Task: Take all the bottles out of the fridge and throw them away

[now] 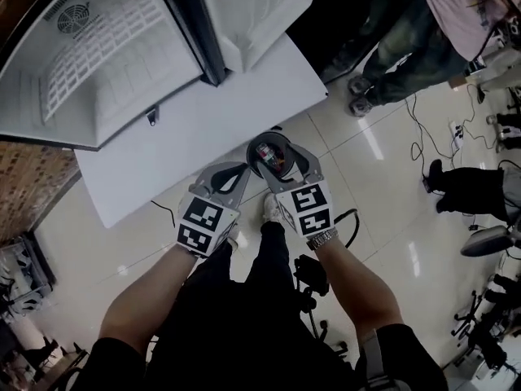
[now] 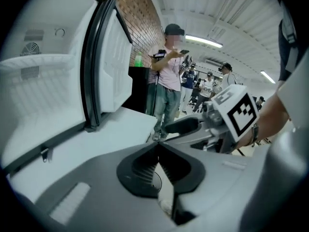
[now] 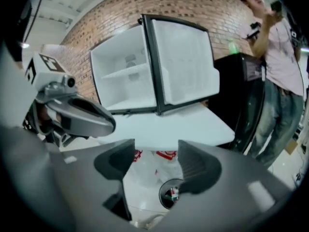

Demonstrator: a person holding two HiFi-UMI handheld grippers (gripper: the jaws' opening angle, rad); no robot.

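Head view shows me the fridge [image 1: 98, 63] standing open on the white surface [image 1: 203, 129]. On the near side of the fridge, just off the surface's edge, I have the left gripper [image 2: 159, 151] with its jaws pressed together and nothing in them. Beside it is the right gripper [image 3: 155, 151] — jaws apart, empty. Through that gap I see a round bin [image 3: 170, 193] on the floor in front of the fridge, holding small coloured things I take for bottles [image 1: 273, 158] — too small to be sure. A white bag [image 3: 154, 166] lies beside the bin.
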